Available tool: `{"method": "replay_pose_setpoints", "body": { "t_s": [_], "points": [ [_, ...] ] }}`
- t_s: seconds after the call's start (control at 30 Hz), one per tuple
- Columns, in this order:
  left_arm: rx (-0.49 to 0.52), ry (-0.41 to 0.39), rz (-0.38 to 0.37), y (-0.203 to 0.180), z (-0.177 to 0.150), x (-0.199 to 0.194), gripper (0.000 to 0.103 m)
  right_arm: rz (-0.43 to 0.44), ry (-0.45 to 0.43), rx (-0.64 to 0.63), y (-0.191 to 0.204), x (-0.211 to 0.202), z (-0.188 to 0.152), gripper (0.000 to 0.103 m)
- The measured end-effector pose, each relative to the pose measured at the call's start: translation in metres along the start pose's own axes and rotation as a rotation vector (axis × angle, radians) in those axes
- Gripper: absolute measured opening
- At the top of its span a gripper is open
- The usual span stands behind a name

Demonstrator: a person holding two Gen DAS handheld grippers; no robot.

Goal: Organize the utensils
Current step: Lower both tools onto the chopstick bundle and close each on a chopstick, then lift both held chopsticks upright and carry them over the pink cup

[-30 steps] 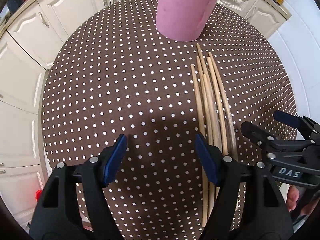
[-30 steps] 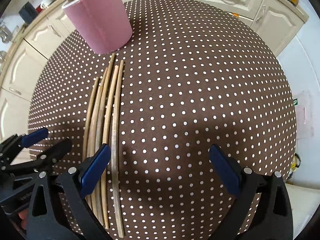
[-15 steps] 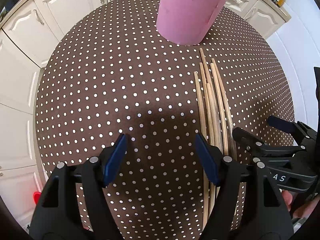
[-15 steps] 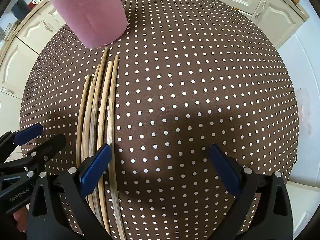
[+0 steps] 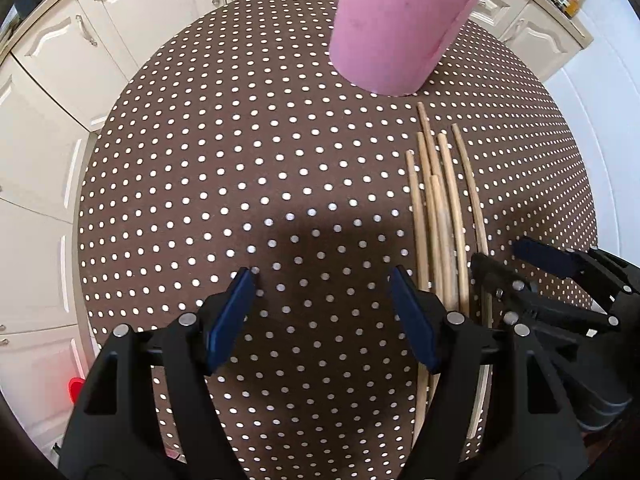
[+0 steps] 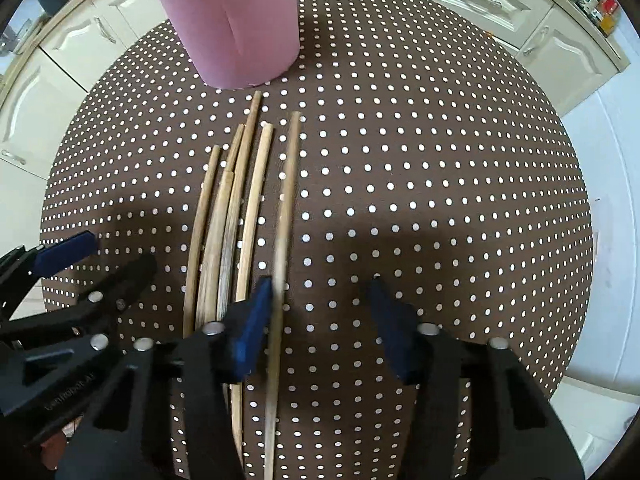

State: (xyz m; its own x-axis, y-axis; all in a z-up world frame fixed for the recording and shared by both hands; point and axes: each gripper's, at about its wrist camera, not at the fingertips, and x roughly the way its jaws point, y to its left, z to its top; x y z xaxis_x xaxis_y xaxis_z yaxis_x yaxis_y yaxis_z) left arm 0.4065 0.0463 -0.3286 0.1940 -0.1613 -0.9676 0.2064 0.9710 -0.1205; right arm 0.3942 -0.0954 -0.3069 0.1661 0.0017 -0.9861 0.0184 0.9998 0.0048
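Six wooden chopsticks (image 6: 224, 232) lie side by side on the brown polka-dot tablecloth (image 6: 420, 168), tips just short of the pink cup (image 6: 236, 20). The right gripper (image 6: 320, 300) points straight down, jaws just closing and now partly open; the rightmost chopstick (image 6: 286, 208), blurred, sits between them against the left pad, the other pad apart. The left gripper (image 5: 324, 304) hangs wide open over bare cloth, holding nothing.

Open left claw (image 5: 322, 312) hovers beside chopsticks (image 5: 438, 216) near pink cup (image 5: 396, 24).
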Motion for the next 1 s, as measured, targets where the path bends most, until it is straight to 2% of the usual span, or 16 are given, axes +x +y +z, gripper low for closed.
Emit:
{"method": "replay_pose_setpoints", "body": {
  "t_s": [0.03, 0.1, 0.2, 0.33, 0.53, 0.63, 0.73, 0.8, 0.87, 0.9, 0.93, 0.97, 1.0],
  "points": [
    [0.006, 0.002, -0.004, -0.003, 0.000, 0.000, 0.070, 0.000, -0.005, 0.012, -0.004, -0.001, 0.000, 0.028],
    [0.022, 0.002, -0.002, -0.012, 0.000, 0.002, 0.070, 0.006, -0.006, 0.032, -0.011, -0.002, 0.001, 0.011],
    [0.042, 0.001, -0.014, -0.024, 0.000, 0.003, 0.070, 0.072, -0.010, 0.089, -0.026, -0.001, 0.001, 0.005],
    [0.062, 0.005, -0.035, -0.033, 0.005, 0.005, 0.070, 0.088, -0.019, 0.080, -0.027, -0.001, 0.000, 0.005],
    [0.078, 0.015, 0.046, -0.057, 0.006, 0.018, 0.074, 0.104, -0.026, 0.091, -0.035, -0.003, -0.005, 0.005],
    [0.097, 0.021, 0.122, -0.072, 0.008, 0.025, 0.076, 0.106, -0.028, 0.098, -0.044, -0.010, -0.013, 0.005],
    [0.030, 0.035, 0.124, -0.075, 0.013, 0.028, 0.077, 0.110, -0.028, 0.108, -0.047, -0.009, -0.013, 0.005],
    [-0.014, 0.008, 0.123, -0.072, 0.017, 0.028, 0.071, 0.111, -0.027, 0.119, -0.048, -0.008, -0.013, 0.005],
    [-0.029, -0.039, 0.130, -0.071, 0.019, 0.027, 0.049, 0.111, -0.027, 0.120, -0.048, -0.007, -0.012, 0.005],
    [-0.024, -0.049, 0.126, -0.072, 0.020, 0.026, 0.043, 0.115, -0.029, 0.120, -0.049, -0.008, -0.013, 0.005],
    [-0.024, -0.057, 0.123, -0.072, 0.021, 0.025, 0.026, 0.121, -0.031, 0.126, -0.050, -0.007, -0.013, 0.005],
    [-0.029, -0.058, 0.118, -0.072, 0.023, 0.024, 0.017, 0.131, -0.032, 0.141, -0.052, -0.007, -0.013, 0.005],
    [-0.049, -0.055, 0.103, -0.069, 0.025, 0.023, 0.015, 0.144, -0.034, 0.163, -0.055, -0.007, -0.014, 0.005]
  ]
}}
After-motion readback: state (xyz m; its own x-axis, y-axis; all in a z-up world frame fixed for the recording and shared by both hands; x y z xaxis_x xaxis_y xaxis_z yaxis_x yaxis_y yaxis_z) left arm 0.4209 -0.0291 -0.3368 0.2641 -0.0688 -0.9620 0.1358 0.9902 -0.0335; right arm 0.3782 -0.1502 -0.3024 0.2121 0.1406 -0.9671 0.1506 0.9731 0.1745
